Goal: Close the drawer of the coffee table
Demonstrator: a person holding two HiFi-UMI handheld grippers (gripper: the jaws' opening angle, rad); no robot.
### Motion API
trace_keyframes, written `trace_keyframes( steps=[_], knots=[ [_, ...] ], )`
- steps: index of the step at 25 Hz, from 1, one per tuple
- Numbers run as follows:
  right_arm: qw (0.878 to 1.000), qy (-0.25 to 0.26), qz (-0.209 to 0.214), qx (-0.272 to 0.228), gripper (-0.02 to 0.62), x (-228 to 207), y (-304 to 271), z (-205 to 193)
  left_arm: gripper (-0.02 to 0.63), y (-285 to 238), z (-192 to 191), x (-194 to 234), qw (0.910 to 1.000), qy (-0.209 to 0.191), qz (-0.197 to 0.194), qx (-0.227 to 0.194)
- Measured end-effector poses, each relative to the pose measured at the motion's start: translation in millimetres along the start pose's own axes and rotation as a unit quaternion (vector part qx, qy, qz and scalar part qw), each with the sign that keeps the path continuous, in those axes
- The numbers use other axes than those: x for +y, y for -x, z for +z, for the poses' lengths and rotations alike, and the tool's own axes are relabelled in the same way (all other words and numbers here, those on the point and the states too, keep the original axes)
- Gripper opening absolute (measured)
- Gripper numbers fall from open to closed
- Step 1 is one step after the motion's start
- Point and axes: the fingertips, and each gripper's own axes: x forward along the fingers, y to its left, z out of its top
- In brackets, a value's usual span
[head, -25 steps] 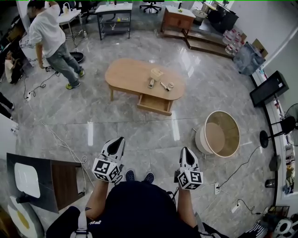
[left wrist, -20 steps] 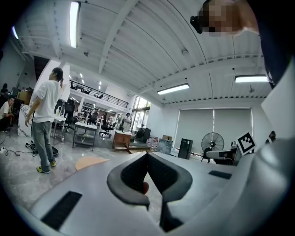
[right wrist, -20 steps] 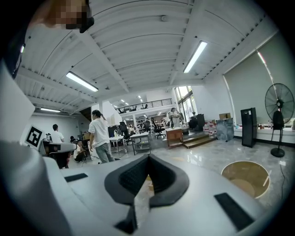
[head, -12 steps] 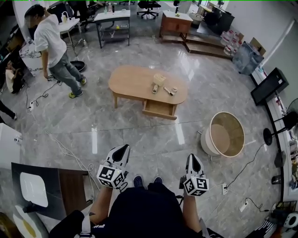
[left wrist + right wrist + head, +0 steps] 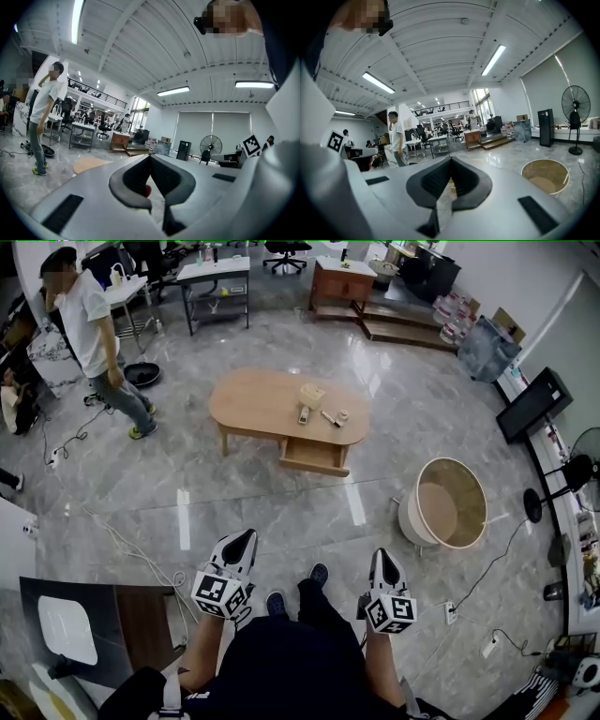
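Nothing in the room offers a word, number or brand name that can be read. The only printed marks are the black-and-white square patterns on the cubes of the left gripper (image 5: 246, 538) and the right gripper (image 5: 382, 555), and those are blocky codes, not letters. Any print on the stacked boxes (image 5: 451, 311) by the far wall is too small to make out.
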Motion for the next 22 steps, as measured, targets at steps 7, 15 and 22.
trace_keyframes(
  steps=[7,15,22],
  knots=[
    [1.0,-0.003,0.011,-0.003,0.026,-14,-35,1,0.025,-22,1,14,0.9997,-0.003,0.024,-0.007],
    [1.0,-0.001,0.016,-0.015,0.026,-29,-72,20,0.026,-51,14,24,0.999,-0.007,0.04,-0.018],
    [1.0,-0.007,0.017,-0.012,0.026,-32,-81,20,0.025,-62,14,30,0.9987,-0.005,0.047,-0.017]
  ],
)
